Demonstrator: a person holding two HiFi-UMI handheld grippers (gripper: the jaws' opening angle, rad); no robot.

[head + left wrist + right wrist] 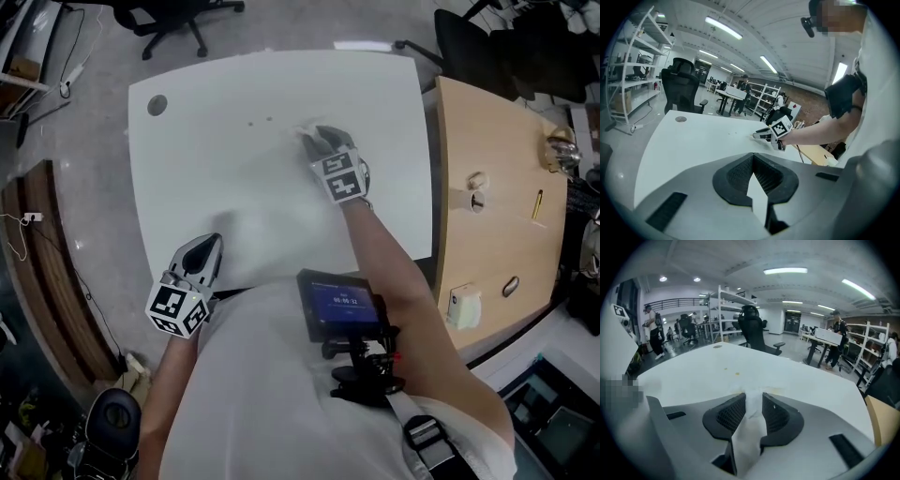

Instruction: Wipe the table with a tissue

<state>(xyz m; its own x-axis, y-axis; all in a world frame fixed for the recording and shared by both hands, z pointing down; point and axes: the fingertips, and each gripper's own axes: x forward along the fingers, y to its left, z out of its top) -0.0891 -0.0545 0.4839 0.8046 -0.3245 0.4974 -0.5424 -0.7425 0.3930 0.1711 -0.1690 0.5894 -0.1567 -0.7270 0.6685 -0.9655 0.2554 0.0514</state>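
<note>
A crumpled white tissue (pixel 749 427) is pinched between the pads of my right gripper (pixel 752 397), and its front end rests on the white table (pixel 693 376). In the head view the right gripper (pixel 317 134) lies on the far middle of the table (pixel 234 187), with the tissue (pixel 306 128) at its tip. Two small yellowish spots (pixel 737 373) sit just ahead of it, and a faint smear (pixel 780 391) lies beside the jaws. My left gripper (pixel 208 242) hovers at the table's near edge, jaws together and holding nothing. The left gripper view shows the right gripper (pixel 759 136) further along the table.
A grey round grommet (pixel 157 105) sits in the table's far left corner. A wooden desk (pixel 497 187) with small items adjoins the right side. Black office chairs (pixel 178 19) stand beyond the far edge. A screen device (pixel 342 305) hangs on the person's chest.
</note>
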